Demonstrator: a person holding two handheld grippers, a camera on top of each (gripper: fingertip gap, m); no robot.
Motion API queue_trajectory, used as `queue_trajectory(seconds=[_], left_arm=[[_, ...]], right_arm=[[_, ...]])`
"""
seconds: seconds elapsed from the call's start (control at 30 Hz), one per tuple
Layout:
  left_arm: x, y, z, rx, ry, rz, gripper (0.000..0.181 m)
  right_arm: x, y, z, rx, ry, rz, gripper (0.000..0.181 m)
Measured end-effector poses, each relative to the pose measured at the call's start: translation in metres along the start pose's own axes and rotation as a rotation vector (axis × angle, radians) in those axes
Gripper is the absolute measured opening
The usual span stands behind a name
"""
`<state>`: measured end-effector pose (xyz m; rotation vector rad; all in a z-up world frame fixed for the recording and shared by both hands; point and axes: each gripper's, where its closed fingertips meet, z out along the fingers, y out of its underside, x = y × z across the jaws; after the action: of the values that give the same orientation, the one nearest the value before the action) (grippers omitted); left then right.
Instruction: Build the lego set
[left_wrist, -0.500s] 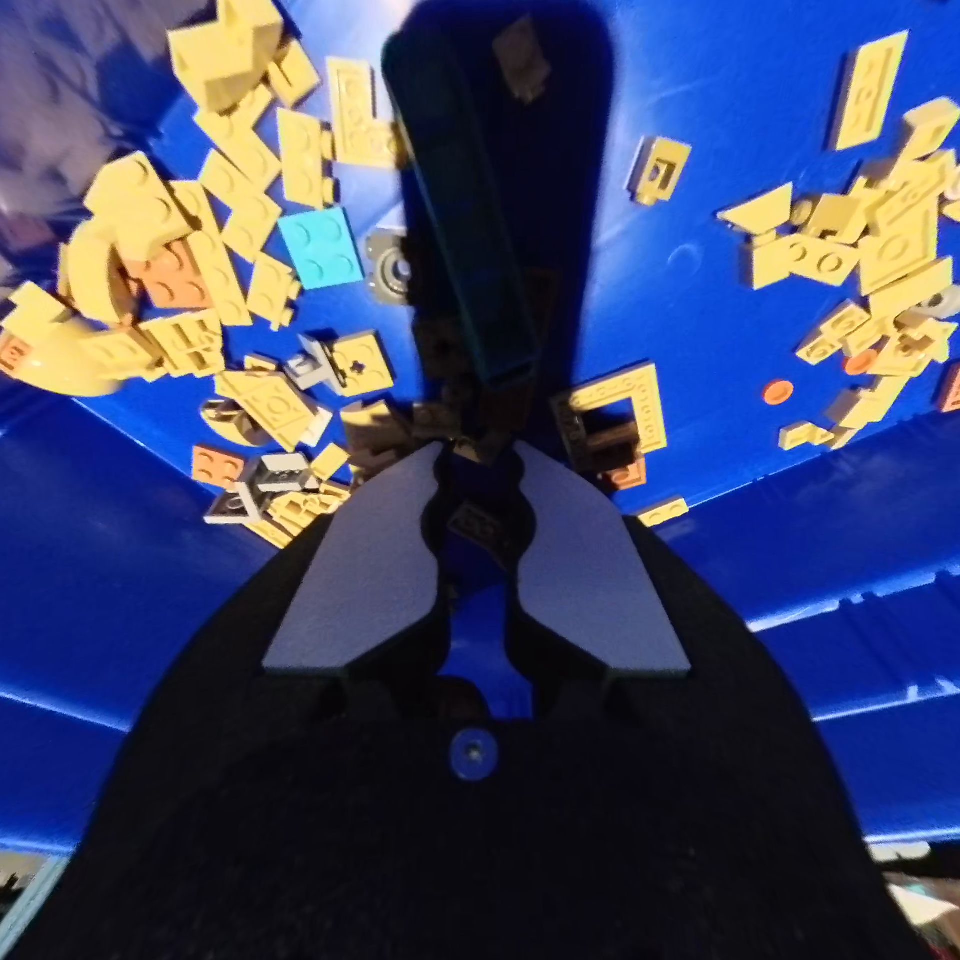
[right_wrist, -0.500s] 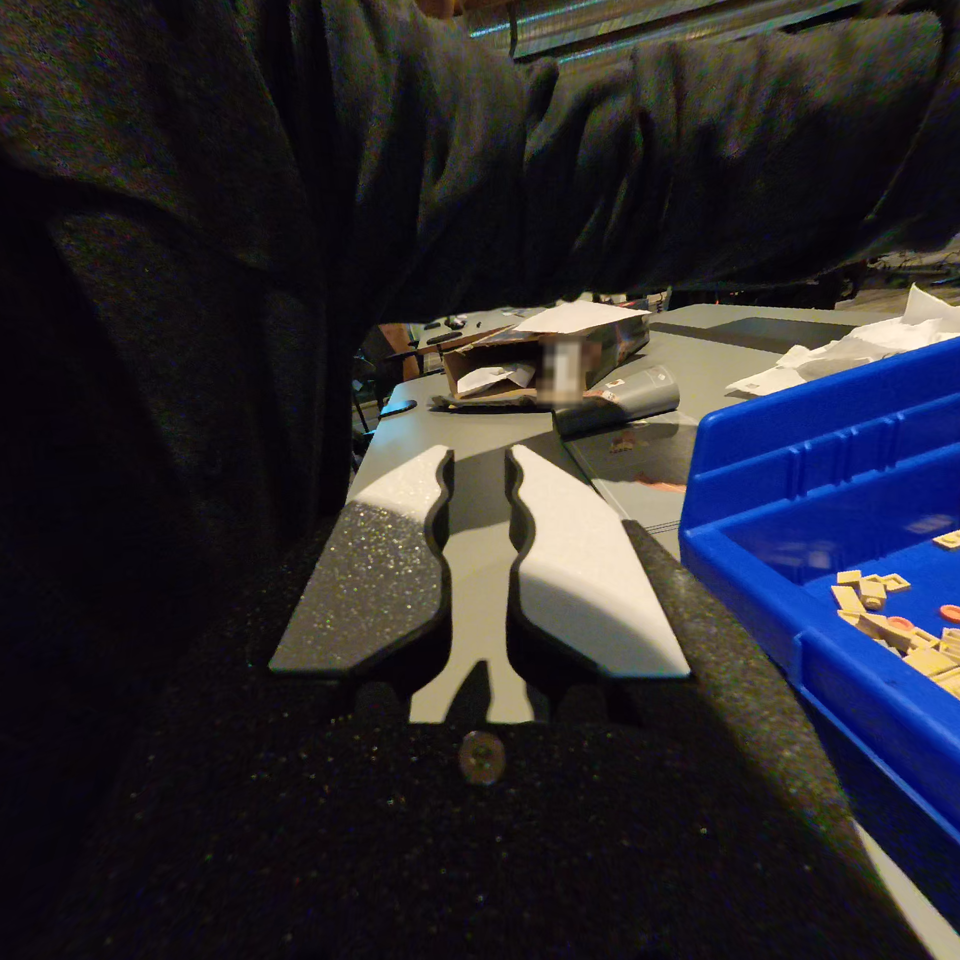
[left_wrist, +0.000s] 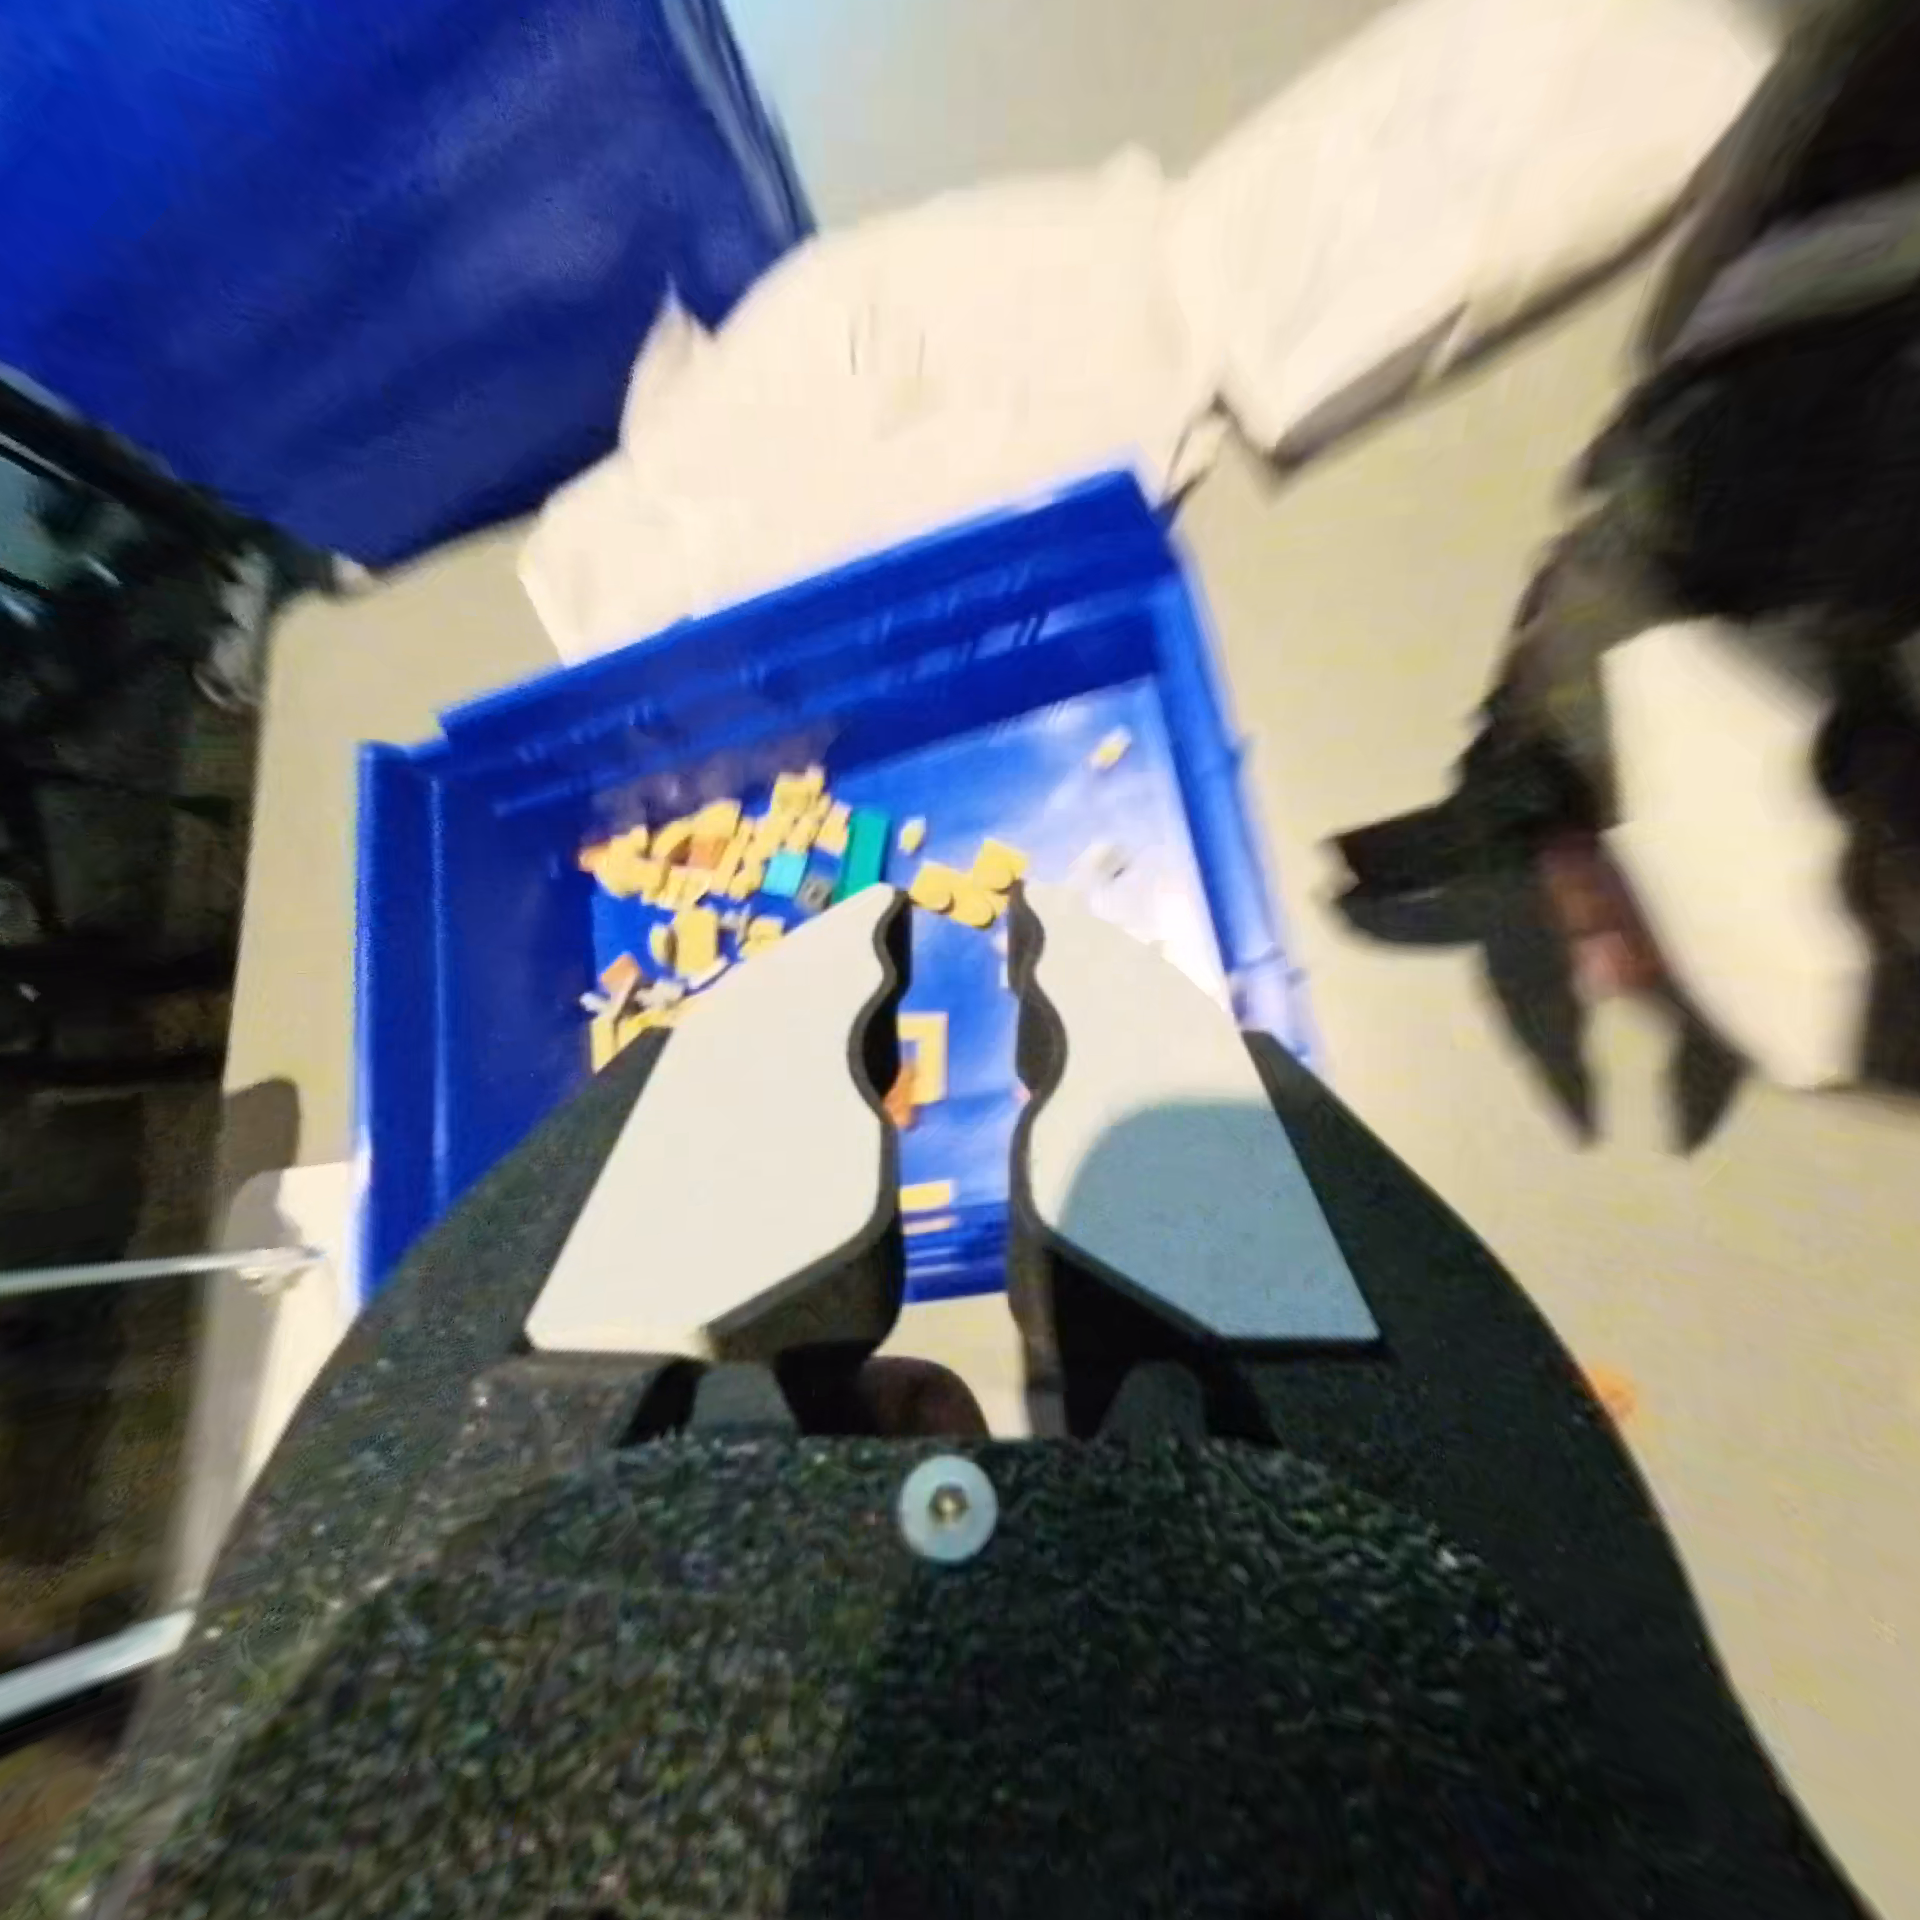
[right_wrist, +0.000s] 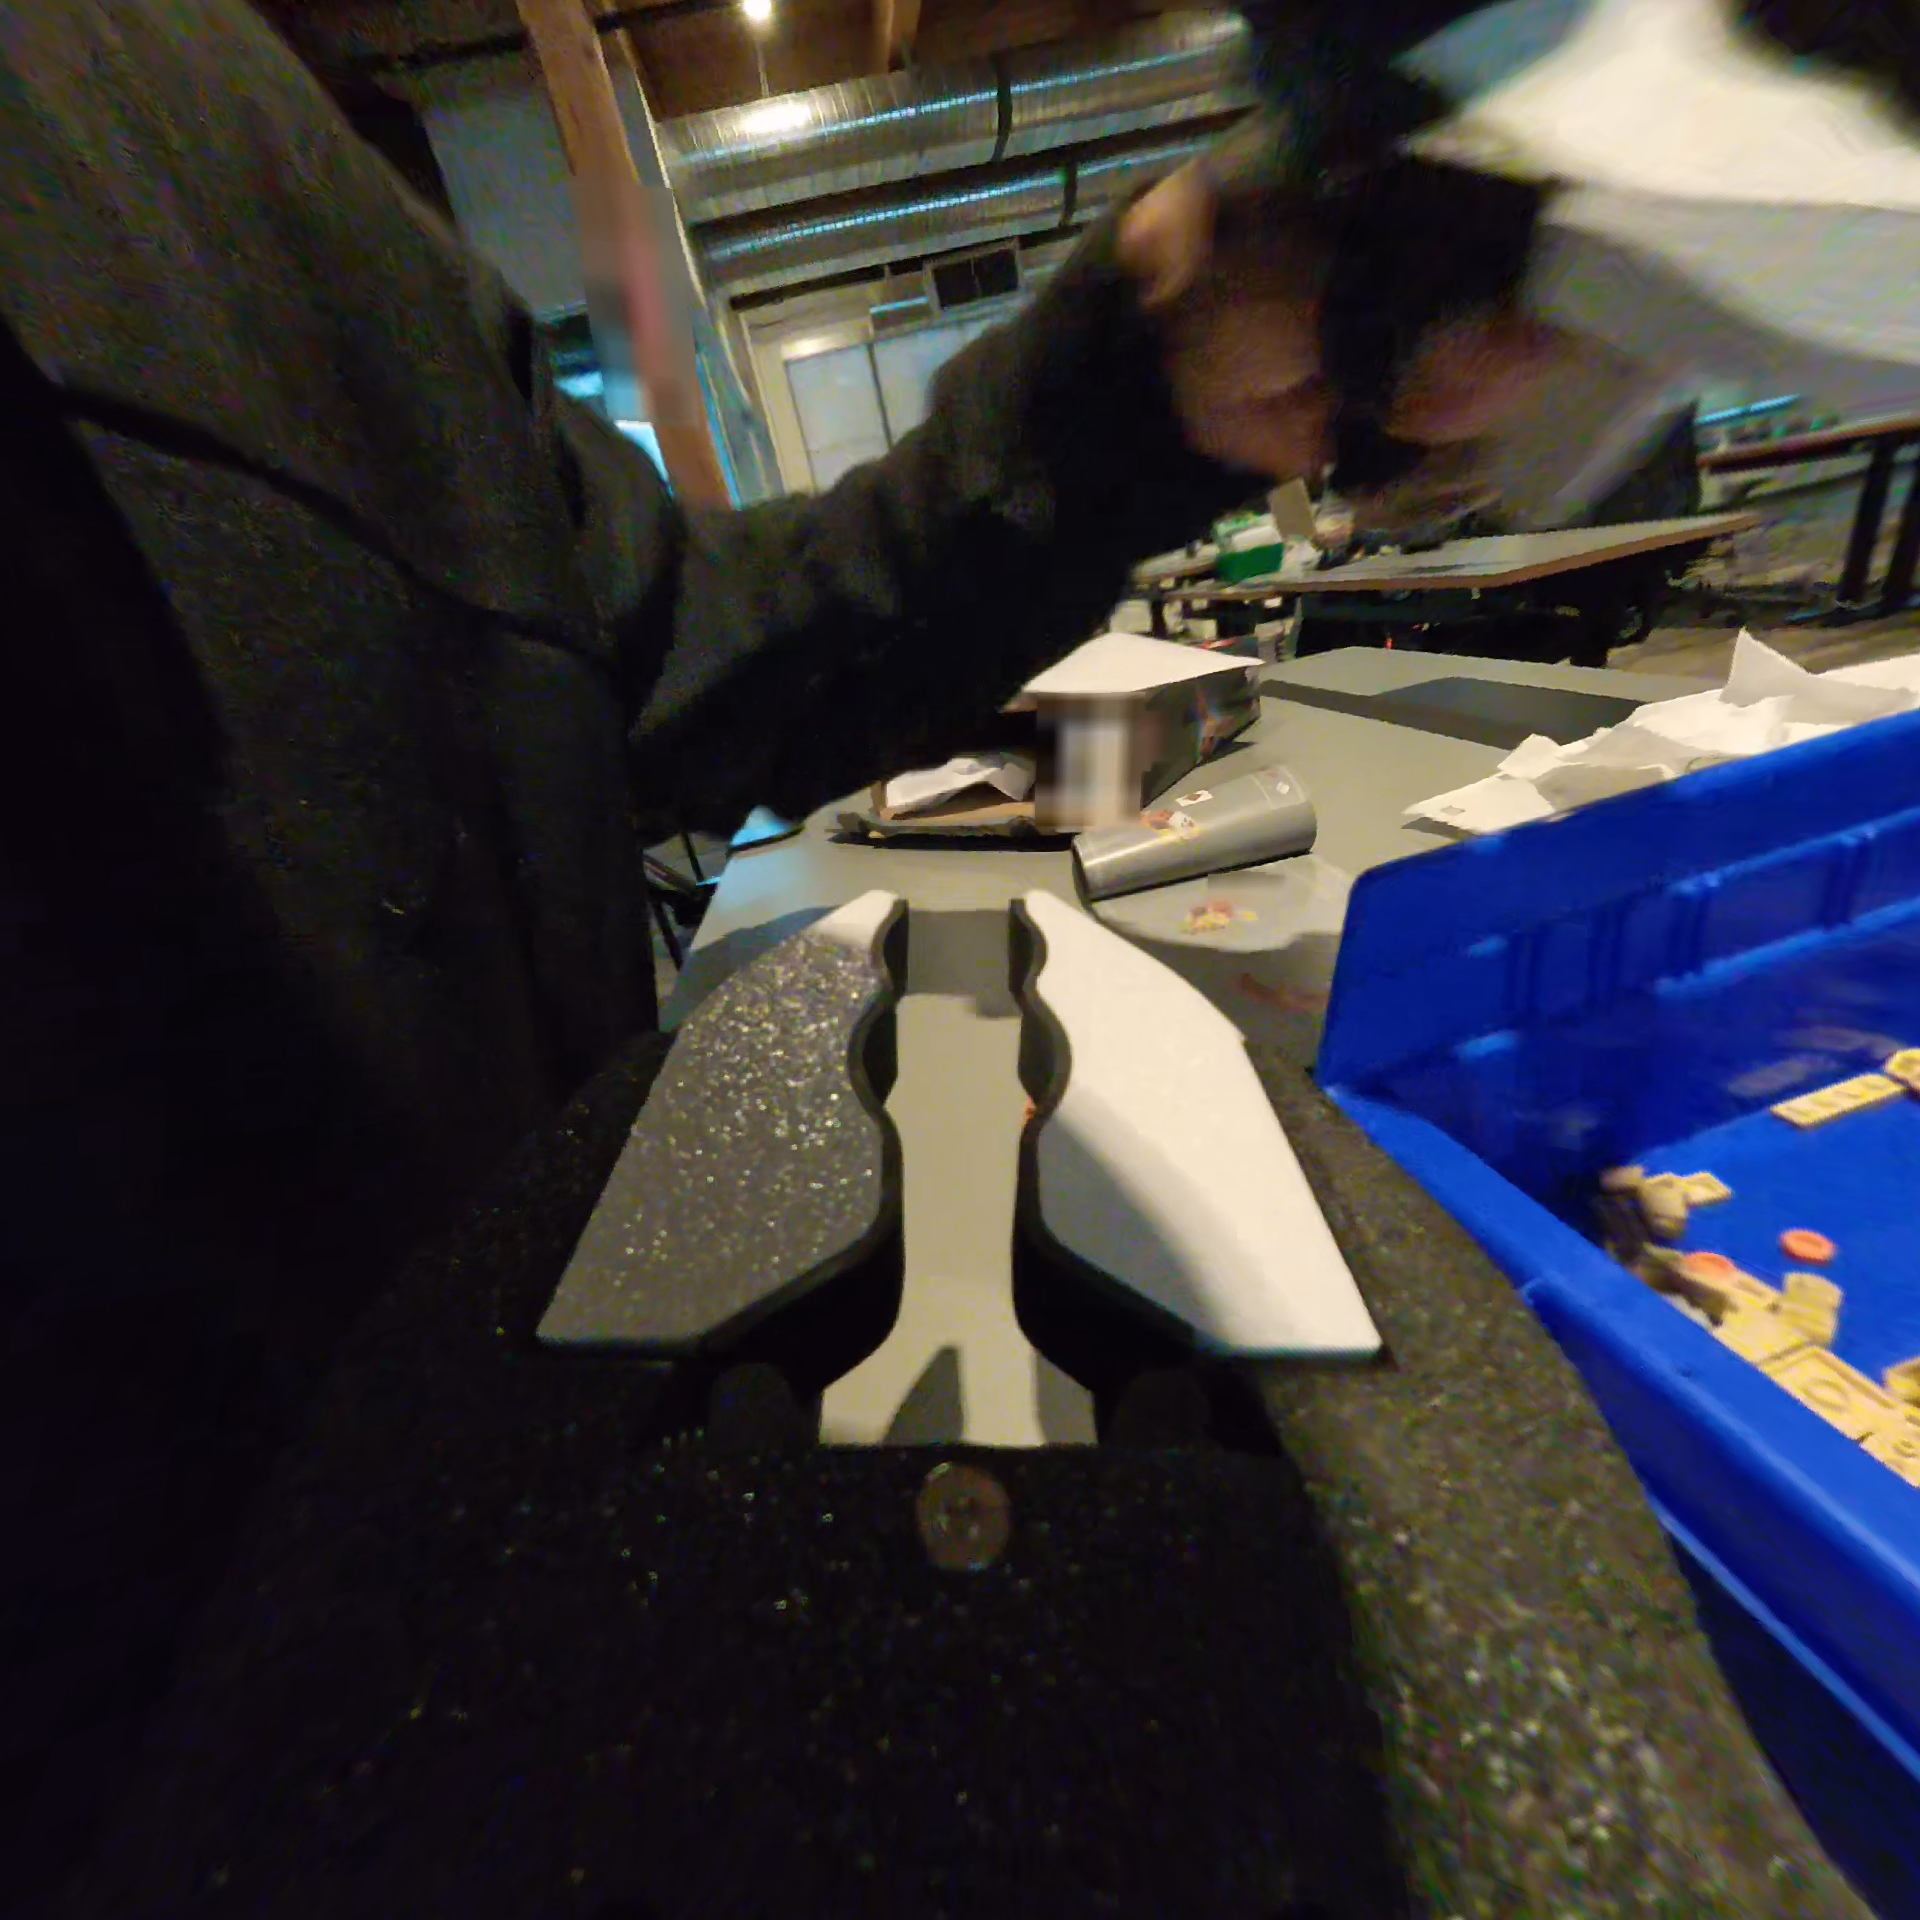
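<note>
In the left wrist view, my left gripper (left_wrist: 956, 904) is held high above a blue bin (left_wrist: 405, 987), slightly open, with nothing between its fingers. The bin holds several loose yellow, orange and grey lego pieces (left_wrist: 717, 862), a dark green long piece (left_wrist: 864, 852) and a yellow frame piece (left_wrist: 925, 1049). The view is blurred by motion. My right gripper (right_wrist: 958, 914) is slightly open and empty, low over the grey table (right_wrist: 935, 883) just left of the bin (right_wrist: 1558, 935). It also shows blurred at the right of the left wrist view (left_wrist: 1631, 1112).
White crumpled paper (left_wrist: 935, 364) lies behind the bin, and a second blue bin (left_wrist: 312, 260) is at upper left. A grey cup (right_wrist: 1195, 847) lies on its side by an open cardboard box (right_wrist: 1143, 717). A dark sleeve (right_wrist: 883, 603) crosses above the table. Spacing between my two grippers at the tips: around 15 cm.
My left gripper has risen fast out of the bin, from right among the pieces to well above it. The person's arm has lifted. My right gripper has hardly moved.
</note>
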<state>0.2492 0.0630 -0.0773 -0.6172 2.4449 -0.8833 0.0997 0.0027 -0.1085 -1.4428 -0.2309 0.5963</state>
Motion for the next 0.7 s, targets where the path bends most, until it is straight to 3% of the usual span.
queue_trajectory(seconds=[0.1,0.27,0.33,0.47,0.7], left_arm=[[0.062,-0.006,-0.043,0.306,-0.05,-0.238,0.017],[0.132,0.041,-0.075,0.649,-0.104,-0.754,0.017],[0.149,0.064,-0.08,0.7,-0.16,-0.9,0.017],[0.181,0.093,-0.084,0.69,-0.179,-1.023,0.017],[0.2,0.112,-0.101,0.735,-0.117,-1.198,0.016]], right_arm=[[0.0,-0.001,0.0,-0.02,0.042,-0.107,0.018],[-0.001,0.0,0.015,-0.036,0.127,-0.271,0.018],[-0.008,0.002,0.029,-0.05,0.136,-0.291,0.018],[-0.027,0.023,0.069,-0.143,0.099,-0.37,0.022],[-0.041,0.046,0.11,-0.261,0.091,-0.678,0.028]])
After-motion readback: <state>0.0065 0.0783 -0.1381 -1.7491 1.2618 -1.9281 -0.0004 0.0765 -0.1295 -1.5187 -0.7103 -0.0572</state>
